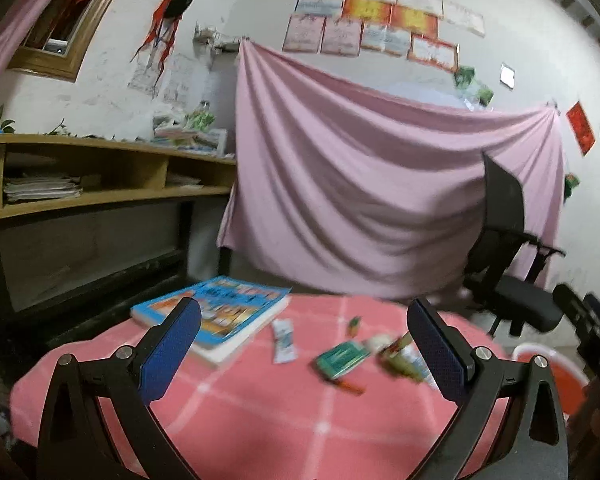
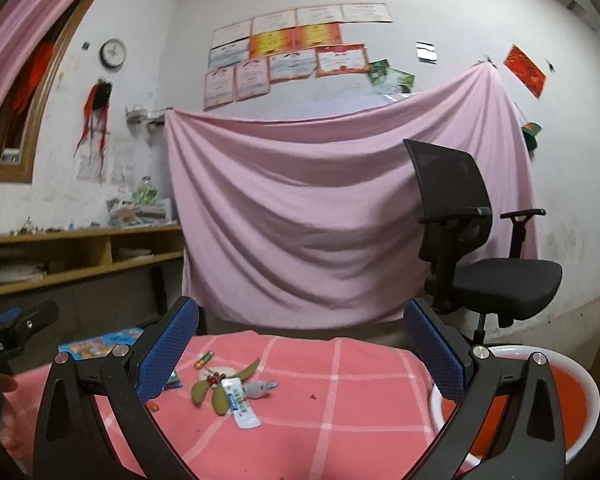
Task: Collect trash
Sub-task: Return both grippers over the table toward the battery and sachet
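Trash lies scattered on a table with a pink checked cloth (image 1: 260, 420): a white wrapper (image 1: 284, 340), a green packet (image 1: 342, 358), an orange scrap (image 1: 350, 386) and a blurred pile of leaves and paper (image 1: 400, 356). My left gripper (image 1: 304, 344) hovers open, short of them, with nothing between its blue pads. The right wrist view shows a white-and-blue wrapper (image 2: 242, 404), green leaves (image 2: 216, 394), a grey crumpled scrap (image 2: 260, 388) and a small green-yellow piece (image 2: 204, 358). My right gripper (image 2: 302, 354) is open above the cloth (image 2: 340, 420) and holds nothing.
A red basin with a white rim (image 2: 540, 400) stands low beside the table's right side. A blue book (image 1: 216, 312) lies at the table's far left. A black office chair (image 2: 480, 264), a hung pink sheet (image 2: 300, 220) and wooden shelves (image 1: 100, 184) stand behind.
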Demonstrator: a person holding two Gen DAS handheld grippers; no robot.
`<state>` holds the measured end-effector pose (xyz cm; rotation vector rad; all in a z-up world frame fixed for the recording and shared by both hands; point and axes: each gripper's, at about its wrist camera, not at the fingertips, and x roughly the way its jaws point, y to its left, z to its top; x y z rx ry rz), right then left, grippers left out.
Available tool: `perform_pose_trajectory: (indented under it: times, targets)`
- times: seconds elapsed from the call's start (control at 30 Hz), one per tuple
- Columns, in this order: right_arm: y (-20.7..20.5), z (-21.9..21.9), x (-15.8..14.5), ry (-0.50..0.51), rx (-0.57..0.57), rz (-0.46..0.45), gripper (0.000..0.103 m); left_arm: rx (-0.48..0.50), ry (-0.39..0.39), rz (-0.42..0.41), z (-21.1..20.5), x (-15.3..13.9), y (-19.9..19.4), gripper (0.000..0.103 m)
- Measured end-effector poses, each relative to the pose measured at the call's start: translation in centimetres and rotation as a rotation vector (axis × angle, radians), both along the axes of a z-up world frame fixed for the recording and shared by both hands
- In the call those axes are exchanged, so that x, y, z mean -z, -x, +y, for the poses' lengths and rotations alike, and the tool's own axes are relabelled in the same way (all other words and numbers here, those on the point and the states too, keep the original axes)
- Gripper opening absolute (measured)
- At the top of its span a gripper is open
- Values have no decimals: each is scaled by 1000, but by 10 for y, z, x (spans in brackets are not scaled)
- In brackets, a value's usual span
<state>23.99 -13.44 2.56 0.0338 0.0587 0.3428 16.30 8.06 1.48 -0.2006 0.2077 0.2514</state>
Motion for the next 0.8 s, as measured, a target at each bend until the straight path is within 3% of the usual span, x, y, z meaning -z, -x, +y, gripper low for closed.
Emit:
perform_pose_trajectory:
  times: [0.27, 0.43, 0.63, 0.8]
  targets:
    - [-16, 14, 13, 29, -12, 100, 103, 52, -43, 175, -2, 24, -28, 101]
    - [-37, 18, 19, 42, -30, 214, 103, 111, -55, 272, -13, 37, -54, 101]
    - [-65, 23, 31, 73, -74, 363, 84, 187, -76, 388, -28, 48, -84, 99]
    - [-83, 30, 46, 106, -115, 500, 80, 229, -27, 472, -24, 57, -106, 85]
